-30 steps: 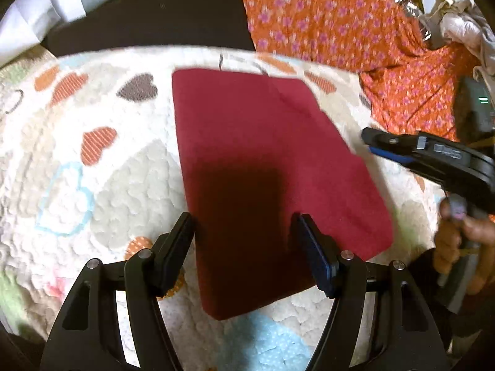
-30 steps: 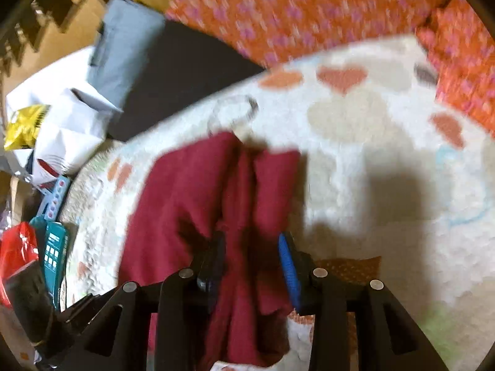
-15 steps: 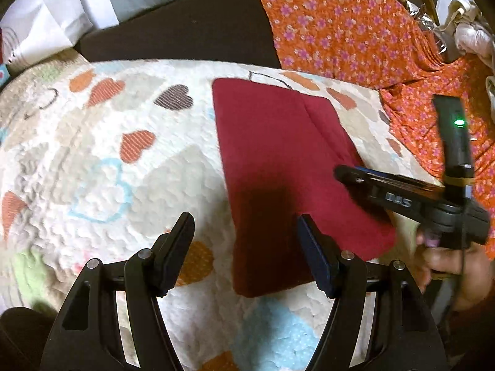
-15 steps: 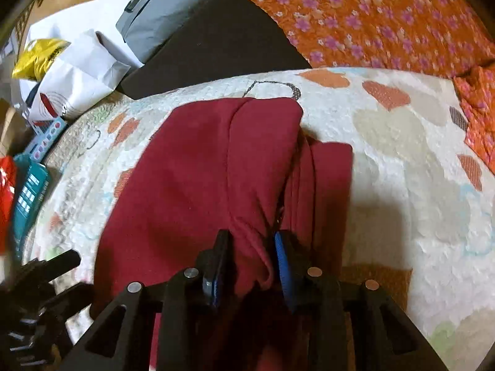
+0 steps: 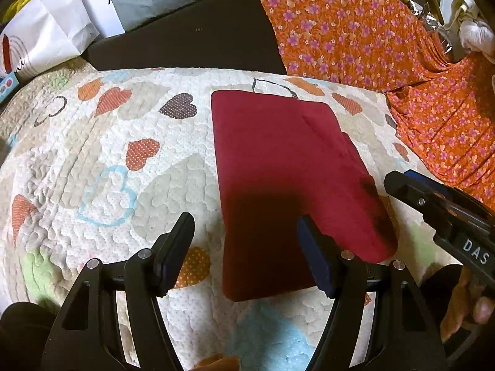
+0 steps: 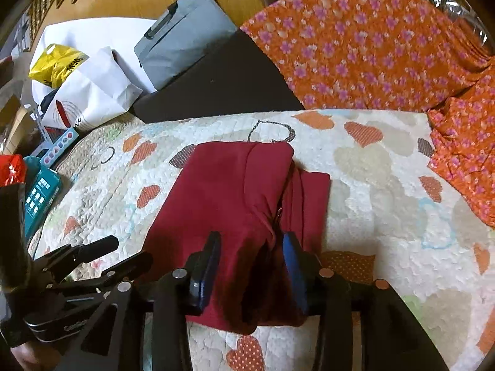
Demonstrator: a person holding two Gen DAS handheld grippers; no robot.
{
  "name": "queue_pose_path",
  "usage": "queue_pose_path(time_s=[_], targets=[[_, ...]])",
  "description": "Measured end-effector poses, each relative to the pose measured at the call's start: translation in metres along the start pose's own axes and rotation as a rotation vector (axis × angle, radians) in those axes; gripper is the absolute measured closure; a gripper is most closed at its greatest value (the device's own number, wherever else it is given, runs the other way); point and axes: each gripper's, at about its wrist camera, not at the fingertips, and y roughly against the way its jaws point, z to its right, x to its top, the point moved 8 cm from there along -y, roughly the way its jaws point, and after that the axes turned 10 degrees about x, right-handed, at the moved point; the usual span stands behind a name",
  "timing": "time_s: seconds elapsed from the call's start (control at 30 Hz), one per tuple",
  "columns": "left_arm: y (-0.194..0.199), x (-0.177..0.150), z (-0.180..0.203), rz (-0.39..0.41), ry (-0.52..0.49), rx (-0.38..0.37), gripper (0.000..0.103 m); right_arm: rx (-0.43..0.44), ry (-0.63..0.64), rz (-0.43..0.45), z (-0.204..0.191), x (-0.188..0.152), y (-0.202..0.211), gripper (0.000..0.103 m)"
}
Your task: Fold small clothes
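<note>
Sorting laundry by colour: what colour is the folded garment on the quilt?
Dark red, plain, no print. The folded garment shows best in the left wrist view.

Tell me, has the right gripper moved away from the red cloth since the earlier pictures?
Yes. The right gripper has drawn back rightward off the red cloth in the left view.

Black left gripper (image 5: 244, 250) and right gripper (image 6: 252, 266), blue pads, silver screws.
</note>
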Motion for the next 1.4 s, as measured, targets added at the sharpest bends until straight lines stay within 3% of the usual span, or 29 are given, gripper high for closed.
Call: queue_pose_path(time_s=[1.4], targets=[[0.010, 0.007, 0.016, 0.035, -0.043, 0.024, 0.034, 0.026, -0.062, -0.014, 0.005, -0.005, 0.004, 0.061]])
